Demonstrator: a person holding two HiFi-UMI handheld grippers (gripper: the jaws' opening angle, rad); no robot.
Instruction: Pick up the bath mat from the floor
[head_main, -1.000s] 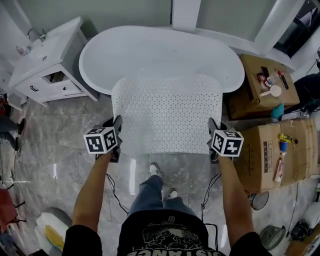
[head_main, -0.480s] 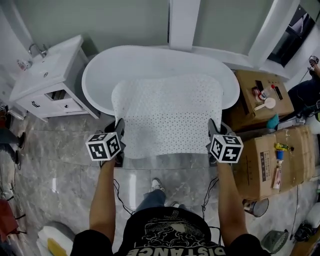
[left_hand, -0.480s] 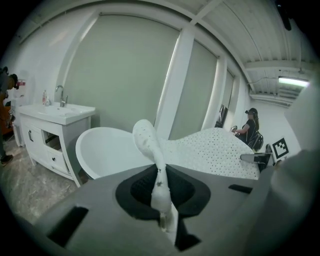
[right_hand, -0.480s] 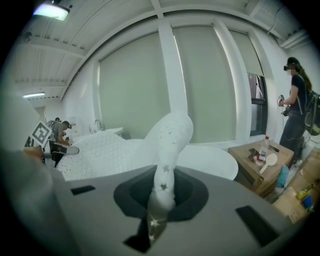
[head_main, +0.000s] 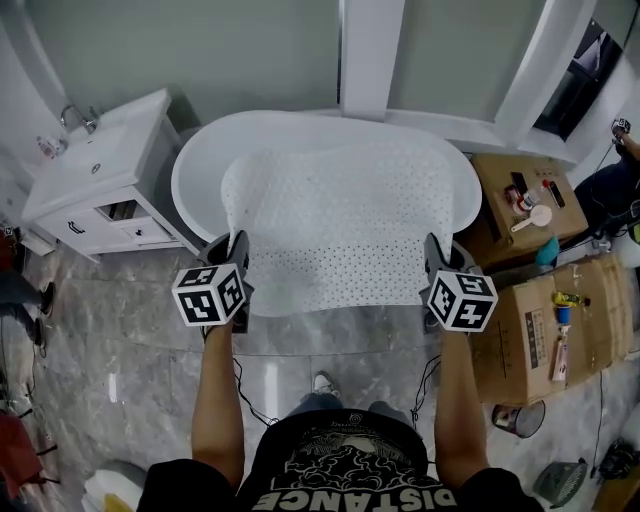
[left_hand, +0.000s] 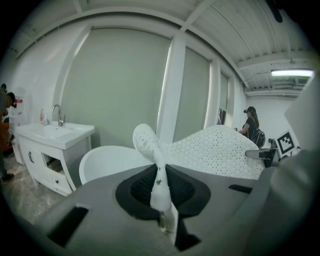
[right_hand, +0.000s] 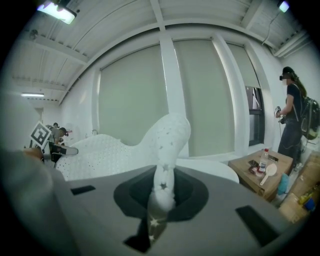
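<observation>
A white perforated bath mat (head_main: 340, 225) hangs stretched in the air between my two grippers, over the near rim of the white bathtub (head_main: 200, 160). My left gripper (head_main: 238, 250) is shut on the mat's left edge, and the pinched fold of the bath mat (left_hand: 152, 165) stands up between its jaws. My right gripper (head_main: 432, 252) is shut on the right edge, where a fold of the bath mat (right_hand: 167, 160) rises from its jaws. The mat's far part sags toward the tub.
A white vanity with sink (head_main: 95, 180) stands left of the tub. Cardboard boxes (head_main: 540, 310) with bottles and small items sit at the right. A white pillar (head_main: 365, 55) rises behind the tub. A person (right_hand: 295, 115) stands far right. Grey marble floor (head_main: 120, 340) lies below.
Both grippers have carried the mat forward and higher, so it now covers more of the tub. My view has moved toward the tub; the feet have dropped out of sight.
</observation>
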